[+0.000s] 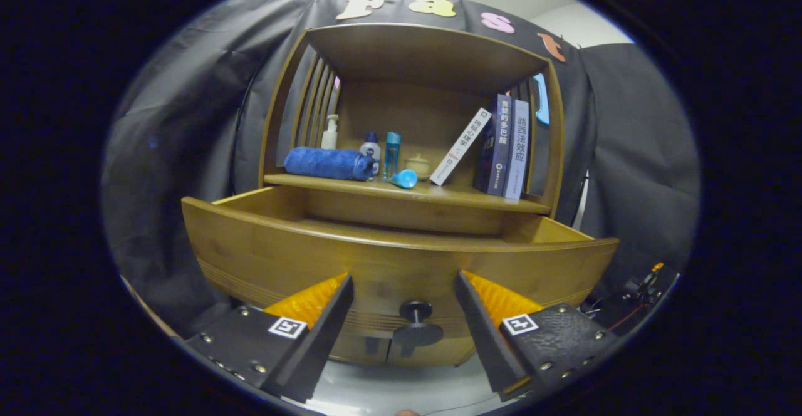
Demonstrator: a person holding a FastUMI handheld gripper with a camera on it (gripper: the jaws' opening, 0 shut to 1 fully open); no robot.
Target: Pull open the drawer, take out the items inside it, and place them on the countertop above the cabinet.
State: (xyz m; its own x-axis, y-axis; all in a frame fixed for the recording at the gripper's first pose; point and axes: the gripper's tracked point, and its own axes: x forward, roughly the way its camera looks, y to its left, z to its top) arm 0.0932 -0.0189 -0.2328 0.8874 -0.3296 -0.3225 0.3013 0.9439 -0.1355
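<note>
Handheld two-finger gripper [404, 291] low in front of a honey-brown wooden cabinet [413, 46], jaws released and spread wide, gripping nothing. Between the two fingers [313, 334], and a little beyond them, a small dark round knob [415, 311] on the front panel of the wide wooden drawer [263, 247]; neither finger touching the knob. Drawer pulled out toward the gripper, its curved front panel just ahead of the fingertips and its side walls running back to the cabinet body. Inside of the drawer hidden behind the front panel from this low angle, so contents not possible to tell.

Above the drawer, the cabinet's wooden shelf, serving as the desk [401, 192], already carrying several things. At the left, a rolled blue towel [327, 163] lying on its side. Behind it, a white pump bottle [330, 133] upright near the slatted side wall. Just beside the towel's right end, a small white bottle with a blue cap [371, 148], then a slim clear-blue upright bottle [392, 153]. In front of those, a small light-blue cup [405, 180] tipped on its side near the shelf edge. Next to it, a small cream-coloured lidded pot [418, 165]. Further right, a white book [460, 146] leaning tilted against two upright books, one dark blue [494, 146] and one pale lilac [517, 153], standing close to the right side wall.
</note>
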